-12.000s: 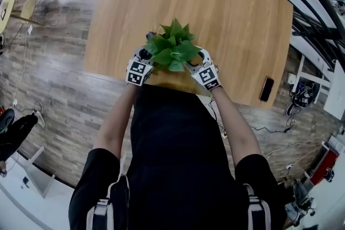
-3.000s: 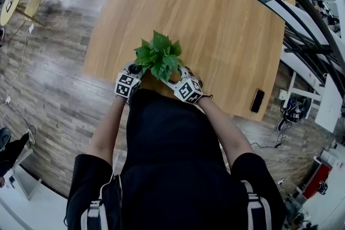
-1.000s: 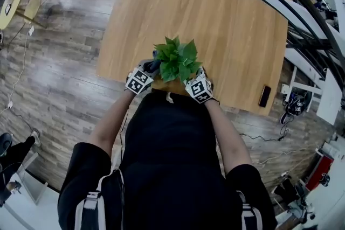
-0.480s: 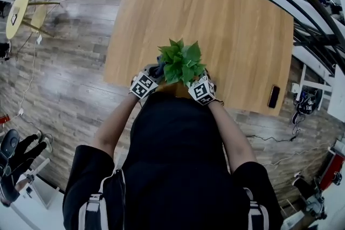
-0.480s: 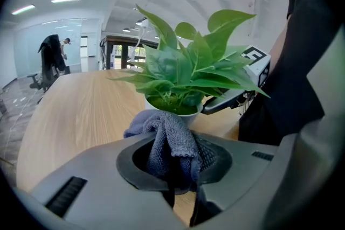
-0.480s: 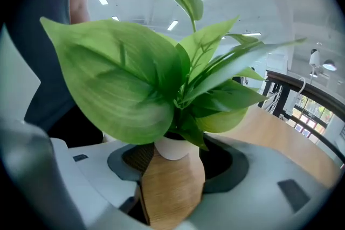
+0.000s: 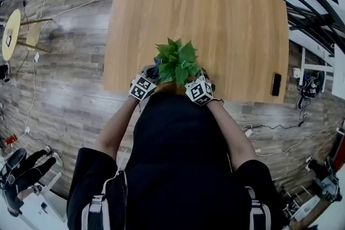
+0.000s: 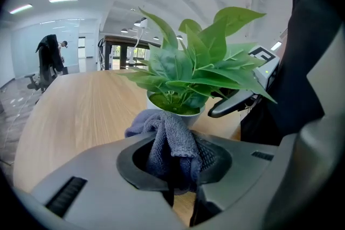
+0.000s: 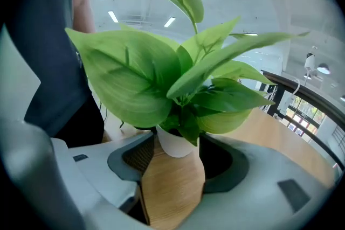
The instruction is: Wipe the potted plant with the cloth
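Left of the white-potted green leafy plant (image 8: 186,75), my left gripper (image 8: 175,167) still clenches the grey knitted cloth (image 8: 172,143), hardly moved; right gripper (image 9: 178,161) stays spread: wiping seems unfinished.

A dark phone (image 7: 276,84) lies near the wooden table's (image 7: 215,19) right edge.

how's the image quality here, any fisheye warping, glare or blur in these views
Head view: strong fisheye, the table edges bow, floor planks curve; sharp and evenly lit. Left gripper view: dark vignette in the corners, cloth and plant in focus, ceiling lights blown out. Right gripper view: leaves and pot crisp, background soft and overbright.
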`<state>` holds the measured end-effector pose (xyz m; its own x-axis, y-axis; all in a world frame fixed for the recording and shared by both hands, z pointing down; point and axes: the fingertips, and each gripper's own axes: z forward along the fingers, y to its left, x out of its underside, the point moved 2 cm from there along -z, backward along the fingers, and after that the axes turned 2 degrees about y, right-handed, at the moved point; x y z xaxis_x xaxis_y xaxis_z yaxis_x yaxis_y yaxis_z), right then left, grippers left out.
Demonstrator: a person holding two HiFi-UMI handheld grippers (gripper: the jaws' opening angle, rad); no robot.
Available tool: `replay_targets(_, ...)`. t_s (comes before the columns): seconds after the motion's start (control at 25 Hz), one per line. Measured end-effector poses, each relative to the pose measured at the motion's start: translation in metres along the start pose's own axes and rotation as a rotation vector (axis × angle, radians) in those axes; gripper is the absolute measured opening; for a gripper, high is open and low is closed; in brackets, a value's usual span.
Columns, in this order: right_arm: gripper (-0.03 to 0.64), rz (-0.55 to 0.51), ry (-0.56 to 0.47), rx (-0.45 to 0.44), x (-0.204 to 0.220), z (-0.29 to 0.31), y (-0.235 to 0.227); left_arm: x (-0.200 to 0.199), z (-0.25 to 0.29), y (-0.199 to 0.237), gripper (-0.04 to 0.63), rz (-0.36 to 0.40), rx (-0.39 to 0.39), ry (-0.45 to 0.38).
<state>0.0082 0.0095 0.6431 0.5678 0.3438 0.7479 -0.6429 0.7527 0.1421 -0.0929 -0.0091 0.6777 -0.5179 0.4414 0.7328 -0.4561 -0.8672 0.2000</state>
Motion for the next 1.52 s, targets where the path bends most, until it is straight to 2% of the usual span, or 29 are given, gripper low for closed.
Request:
replay_targets(0.2,0.247,-0.02,-0.013,-0.038,0.005,-0.005,0.024,-0.009,-0.002,0.019,0.115,-0.043,-0.039,-0.044)
replay_targets(0.4,0.247,0.147,-0.035,0.015,0.006,-0.005,0.002,-0.011,-0.002,0.031,0.115,-0.052,-0.051,-0.063)
replay_targets(0.68,0.247,0.17,-0.074,-0.002,-0.001,0.005,-0.009,-0.018,0.005,0.032,0.114,-0.041,-0.058,-0.041)
replay_targets(0.92,0.247,0.124,-0.056,0.005,-0.008,0.007,-0.008,-0.013,-0.003,0.02,0.115,-0.015,-0.016,-0.036)
replay_targets(1.04,0.247,0.145,-0.064,0.019,-0.009,0.01,-0.012,-0.012,-0.005,0.007,0.115,0.026,0.016,-0.038)
replay_targets(1.16,0.247,0.195,-0.076,0.023,-0.007,0.01,-0.013,-0.012,-0.005,-0.003,0.115,0.093,0.01,-0.042)
replay_targets(1.24,0.247,0.206,-0.077,0.025,-0.005,0.009,-0.013,-0.012,-0.004,-0.004,0.115,0.071,0.002,-0.053)
replay_targets(1.52,0.247,0.089,-0.072,-0.035,-0.011,0.006,0.007,-0.013,-0.007,0.017,0.115,-0.005,-0.048,-0.064)
